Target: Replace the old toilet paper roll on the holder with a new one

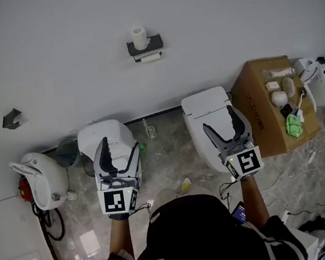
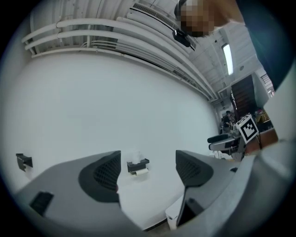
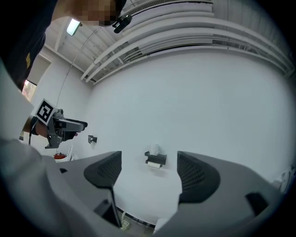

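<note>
A dark wall-mounted holder (image 1: 145, 47) hangs on the white wall, with a white paper roll (image 1: 138, 37) standing on its top shelf and another roll (image 1: 151, 56) mounted beneath. The same holder (image 2: 138, 165) (image 3: 155, 159) appears far off, centred between the jaws in both gripper views. My left gripper (image 1: 117, 152) is open and empty, held over the left toilet. Well short of the wall, my right gripper (image 1: 226, 127) is open and empty over the right toilet.
Two white toilets (image 1: 106, 138) (image 1: 208, 115) stand against the wall. A cardboard box (image 1: 265, 105) at right carries white rolls and small items. A white urinal-like fixture (image 1: 39, 180) sits at left; a small dark bracket (image 1: 12, 119) is on the wall.
</note>
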